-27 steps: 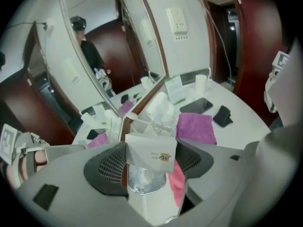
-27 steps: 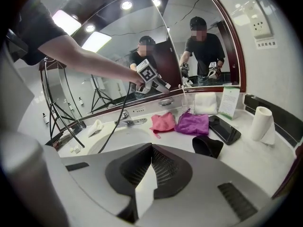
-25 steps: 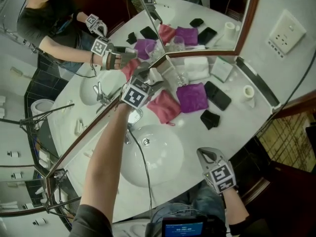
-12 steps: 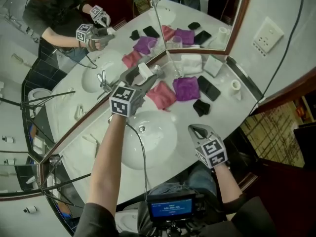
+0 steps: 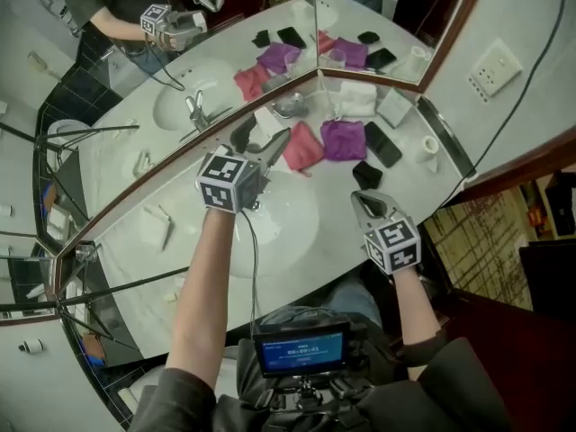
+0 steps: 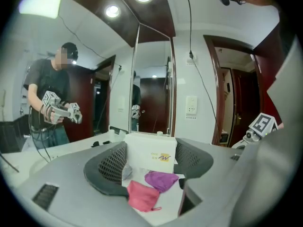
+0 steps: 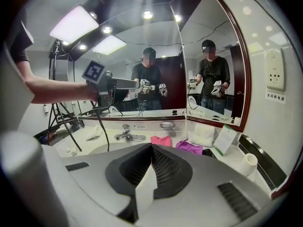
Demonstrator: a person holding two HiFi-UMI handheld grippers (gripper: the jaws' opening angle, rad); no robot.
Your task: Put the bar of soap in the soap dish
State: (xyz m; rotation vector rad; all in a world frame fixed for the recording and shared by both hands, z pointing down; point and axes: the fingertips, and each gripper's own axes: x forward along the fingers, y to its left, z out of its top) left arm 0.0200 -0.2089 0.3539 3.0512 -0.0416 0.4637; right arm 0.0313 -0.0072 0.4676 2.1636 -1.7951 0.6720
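Observation:
The bar of soap is a white box with a small logo (image 6: pixel 151 151). It sits between the pads of my left gripper (image 6: pixel 150 162), which is shut on it. In the head view the left gripper (image 5: pixel 261 135) hovers above the back rim of the sink with the soap box (image 5: pixel 267 122) at its tips. The metal soap dish (image 5: pixel 290 108) sits at the foot of the mirror, just beyond the box; the right gripper view shows the soap dish (image 7: pixel 166 125) under the mirror. My right gripper (image 5: pixel 362 200) is shut and empty at the counter's front edge, its jaws (image 7: pixel 151 150) pointing at the sink.
A white sink (image 5: pixel 288 228) with a chrome tap (image 7: pixel 127 136) lies below the left gripper. A pink cloth (image 5: pixel 301 147), a purple cloth (image 5: pixel 344 139), a black phone (image 5: pixel 382 144), folded white towels (image 5: pixel 358 99), a card (image 5: pixel 394 106) and a paper roll (image 5: pixel 430 146) crowd the right counter.
My left gripper has risen and rolled with the white box in it, coming back from the mirror corner to above the sink. The right gripper has lifted a little, still shut.

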